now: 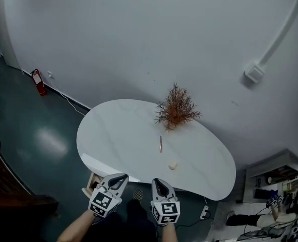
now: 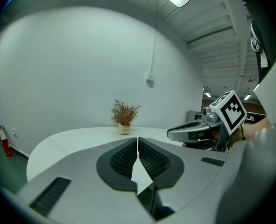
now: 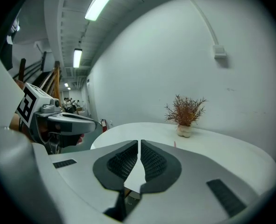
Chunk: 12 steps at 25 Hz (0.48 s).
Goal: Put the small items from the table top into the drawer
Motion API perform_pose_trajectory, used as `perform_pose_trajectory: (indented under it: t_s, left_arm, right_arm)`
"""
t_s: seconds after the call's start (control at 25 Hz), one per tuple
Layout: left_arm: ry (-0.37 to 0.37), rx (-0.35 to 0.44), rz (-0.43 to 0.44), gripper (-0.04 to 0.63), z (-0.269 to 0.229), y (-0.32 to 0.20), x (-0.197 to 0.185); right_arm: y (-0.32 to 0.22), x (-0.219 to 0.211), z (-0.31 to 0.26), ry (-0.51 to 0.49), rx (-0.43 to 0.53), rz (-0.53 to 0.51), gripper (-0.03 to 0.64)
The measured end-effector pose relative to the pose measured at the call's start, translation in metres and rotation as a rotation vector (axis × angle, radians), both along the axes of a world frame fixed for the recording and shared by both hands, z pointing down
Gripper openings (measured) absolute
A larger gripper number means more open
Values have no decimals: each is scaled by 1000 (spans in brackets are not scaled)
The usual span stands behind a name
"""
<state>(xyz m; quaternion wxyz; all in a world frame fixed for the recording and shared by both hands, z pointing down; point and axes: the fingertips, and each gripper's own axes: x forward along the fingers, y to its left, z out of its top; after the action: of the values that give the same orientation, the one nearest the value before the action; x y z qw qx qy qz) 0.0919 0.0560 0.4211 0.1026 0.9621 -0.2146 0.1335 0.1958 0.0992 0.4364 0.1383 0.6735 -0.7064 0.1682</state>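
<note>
I have both tongs clenched and empty: the left gripper [image 2: 138, 142] shows its ribbed pads meeting at the tips with nothing between them, and the right gripper [image 3: 139, 144] looks the same. From the head view they sit side by side, near each other, short of the near edge of the white rounded table [image 1: 118, 130] and over the dark floor. The small items are out on the table top: a thin pink stick [image 1: 160, 144] lying near the middle, and a small cream lump [image 1: 173, 165] nearer to me, just right of it. Behind them stands a dried reddish plant [image 1: 177, 109] in a little pale pot. Under the table's near left edge I see what looks like an open drawer [image 1: 92, 184], just left of the left gripper.
</note>
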Motion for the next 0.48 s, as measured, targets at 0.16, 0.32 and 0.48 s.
perform_pose_trajectory:
  t_s: [0.16,0.32,0.48]
  left_arm:
    - [-11,-25,22,25,9,-9,36]
    - [-24,-52,47,25,19,-16,76]
    - [-42,-79,67,25,33,-22,112]
  right_arm:
    - [-8,39,7,0,-18,26,41]
    - [-14,80,20,-10,-47,53,41]
    - [-17,112,38,-18,-85,65,41]
